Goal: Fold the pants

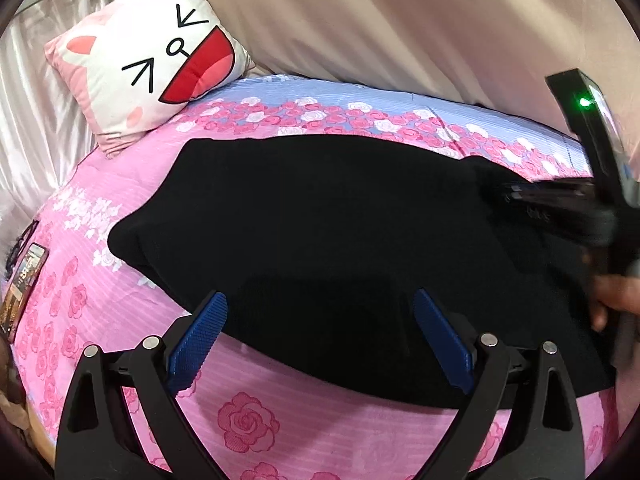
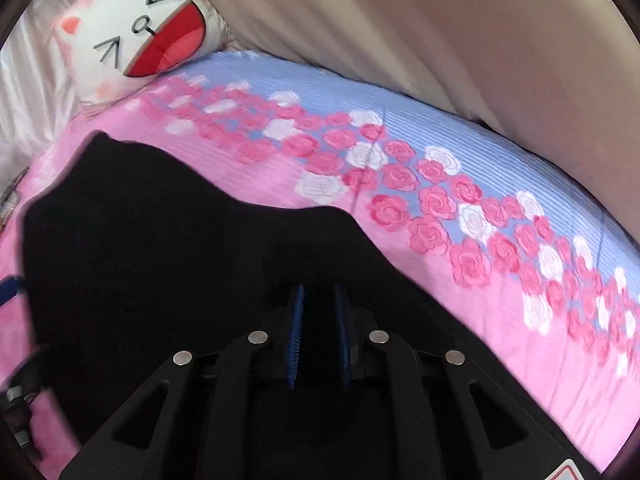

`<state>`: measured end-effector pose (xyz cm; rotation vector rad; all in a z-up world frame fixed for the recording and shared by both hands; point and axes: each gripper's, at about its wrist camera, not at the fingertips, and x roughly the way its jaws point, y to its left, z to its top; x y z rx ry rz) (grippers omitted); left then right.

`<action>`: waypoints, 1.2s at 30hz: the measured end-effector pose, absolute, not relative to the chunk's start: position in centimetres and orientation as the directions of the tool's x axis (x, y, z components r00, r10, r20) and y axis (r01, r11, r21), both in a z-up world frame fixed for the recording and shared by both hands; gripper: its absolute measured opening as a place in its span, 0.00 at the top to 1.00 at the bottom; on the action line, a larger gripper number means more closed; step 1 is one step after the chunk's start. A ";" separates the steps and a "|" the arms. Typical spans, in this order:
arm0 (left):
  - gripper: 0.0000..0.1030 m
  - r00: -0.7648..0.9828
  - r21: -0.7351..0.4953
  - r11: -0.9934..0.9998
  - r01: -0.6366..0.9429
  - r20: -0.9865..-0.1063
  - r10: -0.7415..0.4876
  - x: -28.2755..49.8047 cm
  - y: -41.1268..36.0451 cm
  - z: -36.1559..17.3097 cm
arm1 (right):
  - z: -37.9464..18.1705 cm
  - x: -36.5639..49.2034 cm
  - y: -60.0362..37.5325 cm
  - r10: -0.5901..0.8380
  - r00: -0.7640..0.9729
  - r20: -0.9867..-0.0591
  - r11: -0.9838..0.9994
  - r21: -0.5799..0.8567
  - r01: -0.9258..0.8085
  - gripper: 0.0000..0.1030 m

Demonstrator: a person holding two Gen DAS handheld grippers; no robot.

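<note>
Black cloth takes most of both views: the pants (image 1: 320,240) lie on the bed, and because the cloth is so dark no seam, fold line or waistband can be made out, so which end is which I cannot tell. Their right side is cut off behind the right gripper (image 1: 516,194), which is blurred in the left wrist view; only its dark body with a green light and part of a hand (image 1: 612,300) below it are clear. In the right wrist view the right gripper's blue pads (image 2: 294,344) stand nearly together with a narrow gap, right over the pants; whether cloth is pinched between them is lost in the black, I cannot tell. The left gripper (image 1: 320,340) stands wide open, its two blue fingers (image 1: 200,340) apart over the near edge of the pants and holding nothing. Around the pants the bed cover (image 1: 248,412) is pink with printed roses, changing to a pale blue band (image 2: 400,92) on the far side of the pants. Beyond the pants, to the far left, a white and pink pillow (image 1: 148,60) with a cartoon cat face leans at the head of the bed. Behind the pillow hangs shiny pale cloth, and beige cloth (image 1: 400,20) rises along the far side. Left of the pants, at the bed edge, a flat printed thing (image 1: 24,288) is too cut off to name.
</note>
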<state>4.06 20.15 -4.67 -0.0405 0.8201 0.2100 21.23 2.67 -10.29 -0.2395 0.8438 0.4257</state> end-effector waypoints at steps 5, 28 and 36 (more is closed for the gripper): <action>0.10 0.674 0.043 0.982 -0.183 -0.722 0.157 3.9 19.9 -4.5 | -7.5 20.0 2.5 0.268 0.615 -0.742 0.905 -0.025 -0.424 0.89; 0.05 0.669 0.109 0.985 -0.130 -0.723 0.169 2.7 14.9 -4.5 | -7.0 12.6 -11.3 0.184 0.680 -0.709 0.971 0.023 -0.239 0.85; 0.05 0.661 0.133 0.986 -0.096 -0.732 0.163 4.0 10.9 -5.1 | -6.8 8.1 -21.8 0.071 0.703 -0.708 0.997 0.052 -0.048 0.75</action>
